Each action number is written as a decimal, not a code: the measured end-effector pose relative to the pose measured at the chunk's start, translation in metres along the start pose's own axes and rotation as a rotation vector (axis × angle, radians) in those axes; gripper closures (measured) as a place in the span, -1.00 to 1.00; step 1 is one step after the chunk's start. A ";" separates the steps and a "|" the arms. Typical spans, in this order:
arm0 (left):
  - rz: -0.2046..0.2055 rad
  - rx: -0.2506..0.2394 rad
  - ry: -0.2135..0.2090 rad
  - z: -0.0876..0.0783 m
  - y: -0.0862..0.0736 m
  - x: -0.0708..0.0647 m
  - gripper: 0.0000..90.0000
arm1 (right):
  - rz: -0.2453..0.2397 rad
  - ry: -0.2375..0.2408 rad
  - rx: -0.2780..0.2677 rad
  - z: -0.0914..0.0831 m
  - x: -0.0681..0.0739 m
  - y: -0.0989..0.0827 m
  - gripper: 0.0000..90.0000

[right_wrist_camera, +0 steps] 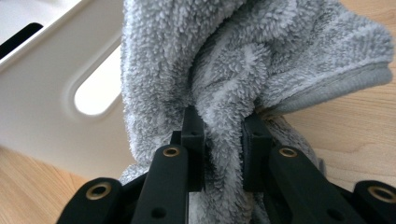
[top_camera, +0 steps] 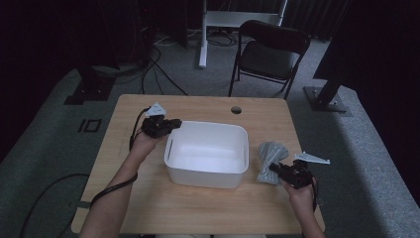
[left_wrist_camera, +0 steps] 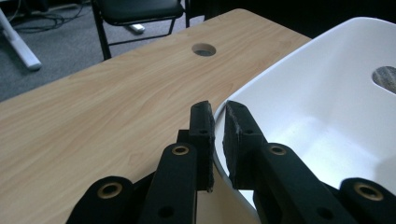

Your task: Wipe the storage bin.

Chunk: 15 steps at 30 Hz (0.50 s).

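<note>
Claws low, pinching tub rim (left), towel.

A light wooden table stands on grey carpet; a round cable hole sits near its far edge. Beyond it stands a black folding chair, beside a white stand leg; black cables trail across the floor at far left.

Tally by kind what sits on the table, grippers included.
White tub: 1
Grey towel: 1
Grippers: 2, left gripper clamped on the tub's rim, right gripper clamped on the towel
Total: 4
</note>
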State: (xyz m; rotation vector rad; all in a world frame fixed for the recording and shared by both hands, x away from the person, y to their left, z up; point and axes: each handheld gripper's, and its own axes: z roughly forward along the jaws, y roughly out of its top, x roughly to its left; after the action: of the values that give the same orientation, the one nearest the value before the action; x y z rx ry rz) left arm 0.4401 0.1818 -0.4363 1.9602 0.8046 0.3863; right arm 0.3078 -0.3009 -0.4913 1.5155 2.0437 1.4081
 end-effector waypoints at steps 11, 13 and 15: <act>-0.047 -0.011 0.084 -0.024 -0.016 -0.011 0.82 | 0.001 0.003 -0.005 -0.001 0.001 0.001 0.68; -0.043 -0.017 0.071 -0.026 -0.017 -0.011 0.80 | 0.001 0.004 -0.006 -0.001 0.002 0.001 0.68; -0.016 -0.027 0.040 -0.029 -0.021 -0.009 0.76 | -0.001 0.006 -0.010 -0.002 0.002 0.002 0.68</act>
State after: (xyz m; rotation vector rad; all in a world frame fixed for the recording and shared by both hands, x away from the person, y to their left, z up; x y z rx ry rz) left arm 0.4092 0.2016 -0.4393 1.9250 0.8359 0.4254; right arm 0.3069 -0.3002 -0.4885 1.5076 2.0374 1.4216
